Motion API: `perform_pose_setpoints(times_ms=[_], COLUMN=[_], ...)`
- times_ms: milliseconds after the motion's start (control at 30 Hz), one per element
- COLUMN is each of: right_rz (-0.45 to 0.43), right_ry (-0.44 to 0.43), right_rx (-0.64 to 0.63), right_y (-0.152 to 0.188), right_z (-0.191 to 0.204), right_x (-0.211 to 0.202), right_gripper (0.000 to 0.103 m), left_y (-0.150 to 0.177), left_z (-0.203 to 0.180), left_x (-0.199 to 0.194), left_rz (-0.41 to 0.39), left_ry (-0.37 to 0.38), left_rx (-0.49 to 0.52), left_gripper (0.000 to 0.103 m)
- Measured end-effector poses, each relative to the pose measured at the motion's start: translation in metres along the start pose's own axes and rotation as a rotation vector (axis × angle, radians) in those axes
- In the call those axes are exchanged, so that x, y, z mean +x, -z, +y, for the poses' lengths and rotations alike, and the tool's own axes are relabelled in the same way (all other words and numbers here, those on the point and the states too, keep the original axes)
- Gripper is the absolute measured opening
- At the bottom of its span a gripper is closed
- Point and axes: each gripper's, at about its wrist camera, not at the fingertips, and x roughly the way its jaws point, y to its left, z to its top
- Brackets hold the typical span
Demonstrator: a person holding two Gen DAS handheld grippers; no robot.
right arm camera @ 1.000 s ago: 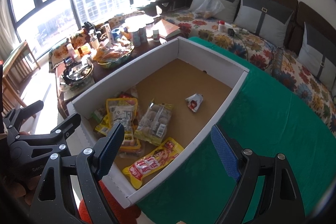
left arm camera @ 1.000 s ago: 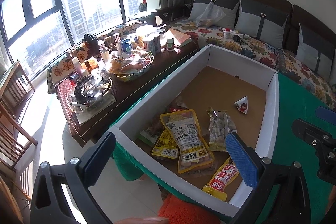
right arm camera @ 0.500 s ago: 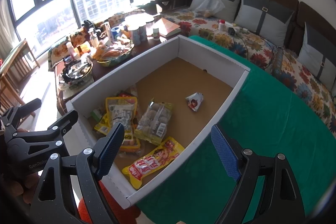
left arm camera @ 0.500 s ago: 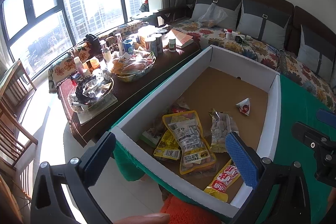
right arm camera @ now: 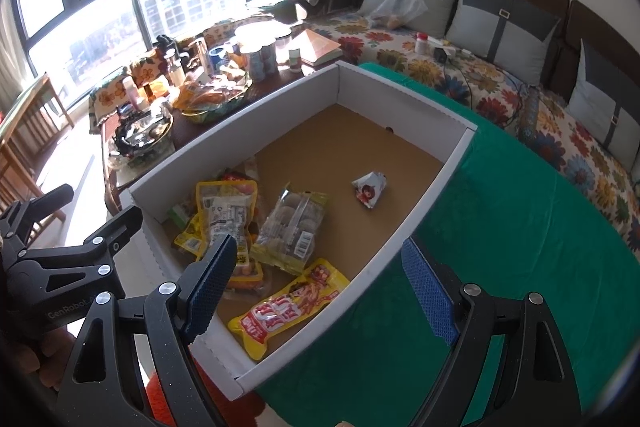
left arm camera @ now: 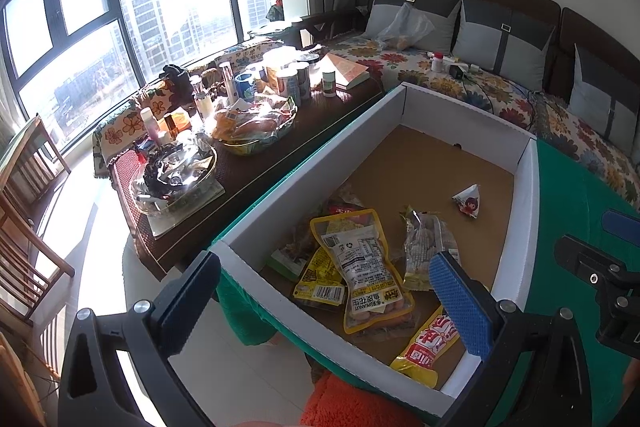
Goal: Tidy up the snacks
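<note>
Both my tongs, left gripper [left arm camera: 324, 301] and right gripper [right arm camera: 320, 283], stand wide and empty above the box [right arm camera: 434, 187]. Snack packets [right arm camera: 228, 219] lie jumbled at its near end, one small pouch [right arm camera: 370, 189] apart; I judge the sorting barely begun.

**Occlusions and cut-offs**

Left wrist view: the blue pad [left arm camera: 460, 307] covers part of the clear snack bag [left arm camera: 424, 247] and the top of the red-yellow packet [left arm camera: 424, 351]. The green packet [left arm camera: 290, 259] sits mostly under the 2 yellow pouches; its label is unreadable. The right gripper [left arm camera: 600, 275] is cut by the frame edge. Right wrist view: the left gripper [right arm camera: 60, 251] is cut off at the left, and bottles on the coffee table [right arm camera: 276, 83] are too small to identify.
</note>
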Motion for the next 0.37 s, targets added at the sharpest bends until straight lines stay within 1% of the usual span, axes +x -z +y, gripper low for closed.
perform_pose_setpoints(times_ms=[167, 367], right_rz=[0.001, 0.004], right_ry=[0.001, 0.001], right_rx=[-0.001, -0.001], right_y=[-0.0001, 0.0026], right_z=[-0.0001, -0.0026], right_x=[0.0003, 0.0033], right_gripper=[0.087, 0.087], left_y=[0.0002, 0.0012], left_z=[0.0003, 0.0057], left_x=[0.0024, 0.0097], left_rz=[0.002, 0.02], left_ry=[-0.004, 0.013], left_rx=[0.001, -0.024], left_gripper=[0.103, 0.103])
